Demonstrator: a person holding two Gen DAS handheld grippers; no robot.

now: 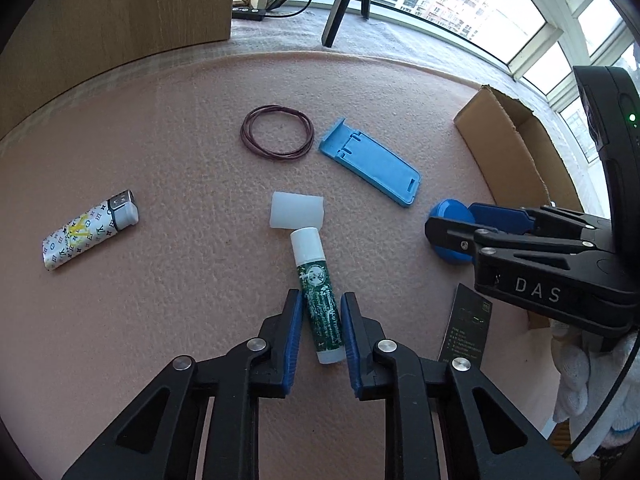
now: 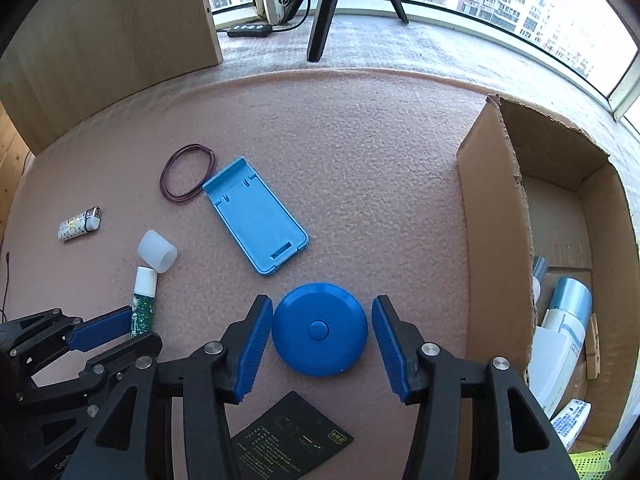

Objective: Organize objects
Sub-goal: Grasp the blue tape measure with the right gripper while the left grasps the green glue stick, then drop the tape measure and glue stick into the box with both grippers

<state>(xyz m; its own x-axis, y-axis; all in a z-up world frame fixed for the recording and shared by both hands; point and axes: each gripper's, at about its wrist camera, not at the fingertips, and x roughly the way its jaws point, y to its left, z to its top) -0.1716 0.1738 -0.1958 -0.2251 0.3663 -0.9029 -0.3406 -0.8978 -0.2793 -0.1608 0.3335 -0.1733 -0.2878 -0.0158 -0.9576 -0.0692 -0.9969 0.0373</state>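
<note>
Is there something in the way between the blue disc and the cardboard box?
Nothing visible. Bare mat lies between the blue disc and the cardboard box; only the box's near wall must be cleared. The right gripper straddles the disc, pads not yet pressing.

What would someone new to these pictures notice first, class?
Probably the blue round case lying on the pink mat between the right gripper's open jaws. Next, the green lip balm tube inside the left gripper, its cloudy cap lying just past the tube's tip. At the right stands an open cardboard box already holding bottles.
</note>
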